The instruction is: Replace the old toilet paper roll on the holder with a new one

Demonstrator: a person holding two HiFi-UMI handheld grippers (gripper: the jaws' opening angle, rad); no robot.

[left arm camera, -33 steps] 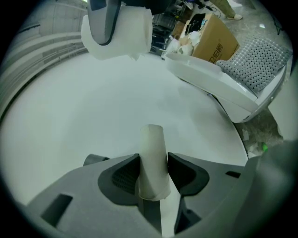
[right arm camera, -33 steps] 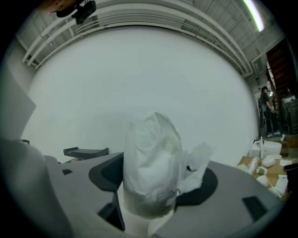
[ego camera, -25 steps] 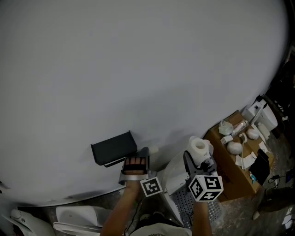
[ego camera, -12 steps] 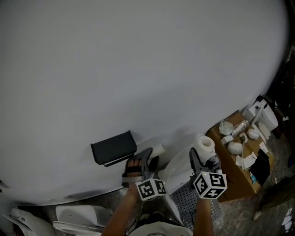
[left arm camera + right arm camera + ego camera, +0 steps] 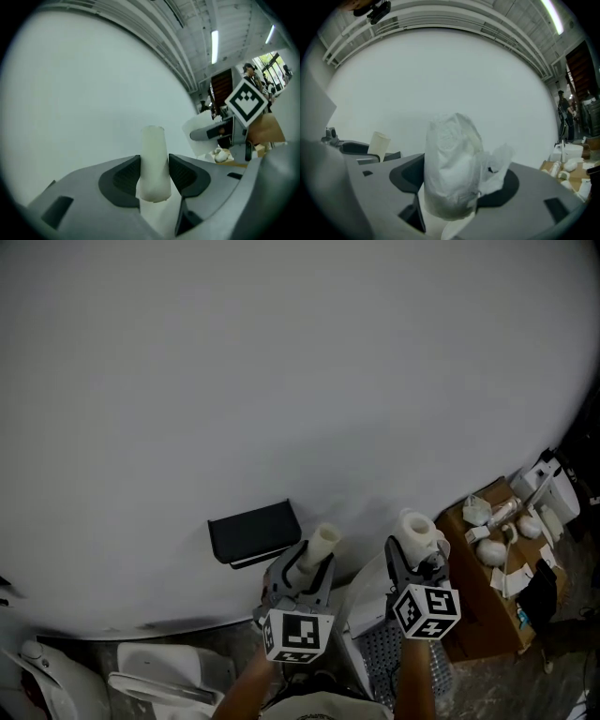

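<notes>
Since a second ago my left gripper [image 5: 310, 568] has lifted clear of the black holder [image 5: 253, 532] on the wall [image 5: 281, 381] and rolled over, so its marker cube [image 5: 298, 636] now faces the head camera. My right gripper [image 5: 413, 563] has barely shifted. My left fingers [image 5: 123, 177] are pressed on either side of the old cardboard tube [image 5: 153, 159], bare of paper, whose free end pokes out past the jaws toward the wall, just right of the holder and apart from it. My right fingers [image 5: 407, 178] stand wide and clamp the new toilet paper roll [image 5: 452, 164], which sits in crinkled clear wrap with a loose flap on its right. Tube and roll are side by side, near each other but not touching. A cardboard box [image 5: 473, 601] of white bits sits off to my right, and a toilet [image 5: 159, 676] is at lower left.
</notes>
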